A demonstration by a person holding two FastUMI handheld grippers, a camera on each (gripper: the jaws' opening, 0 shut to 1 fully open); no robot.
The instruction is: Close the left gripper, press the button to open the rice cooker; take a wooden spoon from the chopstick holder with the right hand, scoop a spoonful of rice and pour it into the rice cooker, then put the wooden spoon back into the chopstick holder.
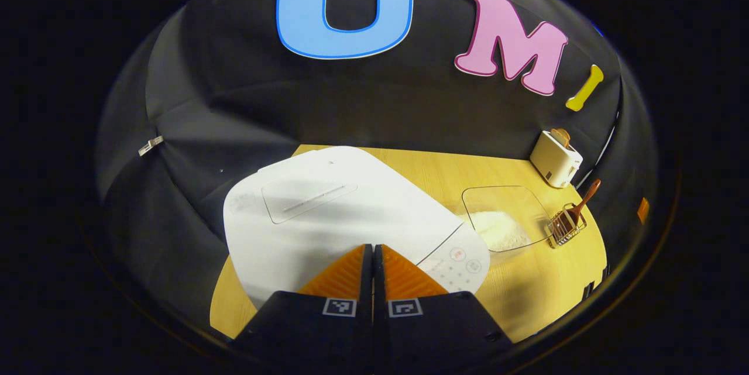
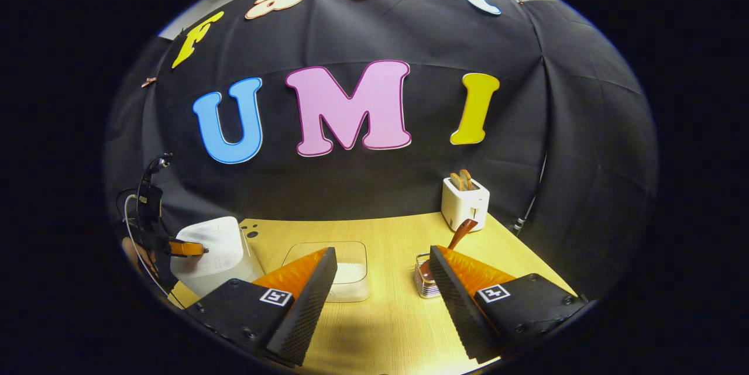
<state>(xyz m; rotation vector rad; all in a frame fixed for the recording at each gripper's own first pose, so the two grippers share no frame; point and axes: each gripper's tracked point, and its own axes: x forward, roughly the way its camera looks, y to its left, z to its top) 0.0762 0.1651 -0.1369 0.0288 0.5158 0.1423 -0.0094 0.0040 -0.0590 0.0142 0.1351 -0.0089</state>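
The white rice cooker (image 1: pixel 327 211) sits lid-down on the wooden table, its button panel (image 1: pixel 462 264) facing front right. My left gripper (image 1: pixel 373 246) is shut with nothing in it, its tips hovering over the cooker's front edge just left of the panel. A clear square container of rice (image 1: pixel 503 220) stands to the cooker's right. Beyond it a wire chopstick holder (image 1: pixel 566 226) holds the wooden spoon (image 1: pixel 585 196). My right gripper (image 2: pixel 383 261) is open above the table, between the rice container (image 2: pixel 345 272) and the holder (image 2: pixel 426 281) with the spoon (image 2: pixel 461 231). The left gripper (image 2: pixel 187 248) is over the cooker (image 2: pixel 213 255).
A cream toaster (image 1: pixel 556 158) with bread in it stands at the table's back right corner, also in the right gripper view, toaster (image 2: pixel 464 202). The table edge (image 1: pixel 597 258) runs close behind the holder. A hand (image 2: pixel 137 249) holds the left gripper.
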